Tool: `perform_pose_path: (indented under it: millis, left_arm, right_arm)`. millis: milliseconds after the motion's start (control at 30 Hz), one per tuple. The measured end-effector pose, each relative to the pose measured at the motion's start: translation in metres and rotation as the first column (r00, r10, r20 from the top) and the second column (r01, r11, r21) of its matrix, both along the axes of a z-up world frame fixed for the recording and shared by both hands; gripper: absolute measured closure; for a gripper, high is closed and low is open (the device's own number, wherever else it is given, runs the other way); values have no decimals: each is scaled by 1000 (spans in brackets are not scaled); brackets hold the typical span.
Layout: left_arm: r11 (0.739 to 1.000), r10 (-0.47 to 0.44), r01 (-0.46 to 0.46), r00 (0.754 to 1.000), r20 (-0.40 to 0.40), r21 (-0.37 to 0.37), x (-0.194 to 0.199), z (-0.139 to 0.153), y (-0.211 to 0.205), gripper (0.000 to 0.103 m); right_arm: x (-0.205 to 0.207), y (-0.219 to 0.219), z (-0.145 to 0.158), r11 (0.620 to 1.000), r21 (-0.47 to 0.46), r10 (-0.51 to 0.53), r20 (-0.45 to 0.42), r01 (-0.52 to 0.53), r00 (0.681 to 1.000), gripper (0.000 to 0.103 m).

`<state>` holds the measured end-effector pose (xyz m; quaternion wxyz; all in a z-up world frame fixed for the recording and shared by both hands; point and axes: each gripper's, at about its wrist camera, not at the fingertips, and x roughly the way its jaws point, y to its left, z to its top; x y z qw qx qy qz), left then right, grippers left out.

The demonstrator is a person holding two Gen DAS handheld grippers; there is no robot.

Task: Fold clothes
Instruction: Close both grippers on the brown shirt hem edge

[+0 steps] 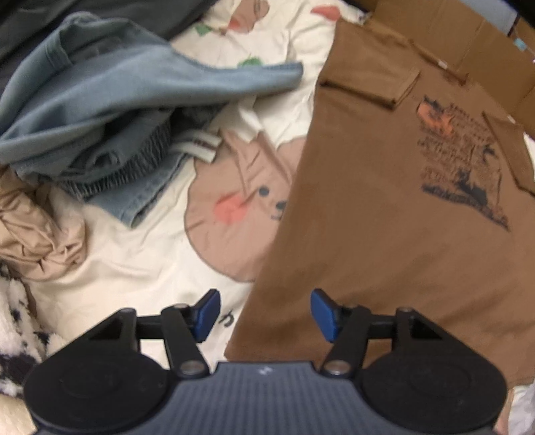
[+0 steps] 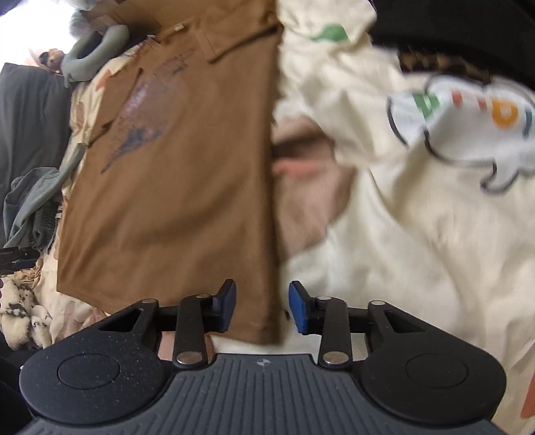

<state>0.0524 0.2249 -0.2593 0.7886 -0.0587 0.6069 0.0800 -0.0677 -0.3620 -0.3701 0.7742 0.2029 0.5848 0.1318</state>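
**Both claws low over the brown T-shirt's hem**

Nearest to us in the left wrist view, our left claw (image 1: pixel 265 316) stands open, its blue pads (image 1: pixel 208 314) apart, with the lower left corner of the brown T-shirt (image 1: pixel 384 234) under the gap and the right pad; we cannot tell whether the pads touch the cloth. In the right wrist view our right claw (image 2: pixel 262 308) has its pads closer together but still apart, straddling the shirt's right edge near the hem; nothing is pinched that we can see, and the very corner is hidden behind the claw body.

The shirt lies flat, print up, on a cream bedsheet (image 1: pixel 140 267) with cartoon animal prints. Both sleeves are folded inward over the chest. The dark print (image 1: pixel 464 160) on the front is blurred and we cannot read it.

Further left in the left view sits a rumpled pile of blue-grey clothes (image 1: pixel 110 110), with a beige garment (image 1: pixel 36 227) beside it, cut off by the frame, and a black-and-white fleecy fabric (image 1: pixel 15 321) at the edge.

In the right view the sheet to the right is motion-blurred. Beyond the shirt's collar, cardboard boxes (image 1: pixel 444 30) show, only partly in frame. At the top left of the right view a grey curved cushion (image 2: pixel 90 50) lies against washed-out light.
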Motion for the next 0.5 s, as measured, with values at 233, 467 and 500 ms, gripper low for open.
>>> perform_pose_path:
  millis: [233, 467, 500]
  left_arm:
    - [999, -17, 19, 997, -74, 32, -9, -20, -2, 41]
    - [998, 6, 1, 993, -120, 58, -22, -31, 3, 42]
    - [998, 9, -1, 993, -122, 59, -24, -32, 4, 42]
  right_arm:
    - [-11, 3, -18, 1000, 10, 16, -24, -15, 1000, 79]
    - [-10, 6, -30, 1000, 6, 5, -11, -5, 1000, 84]
    - [-10, 7, -30, 1000, 6, 0, -10, 0, 1000, 84]
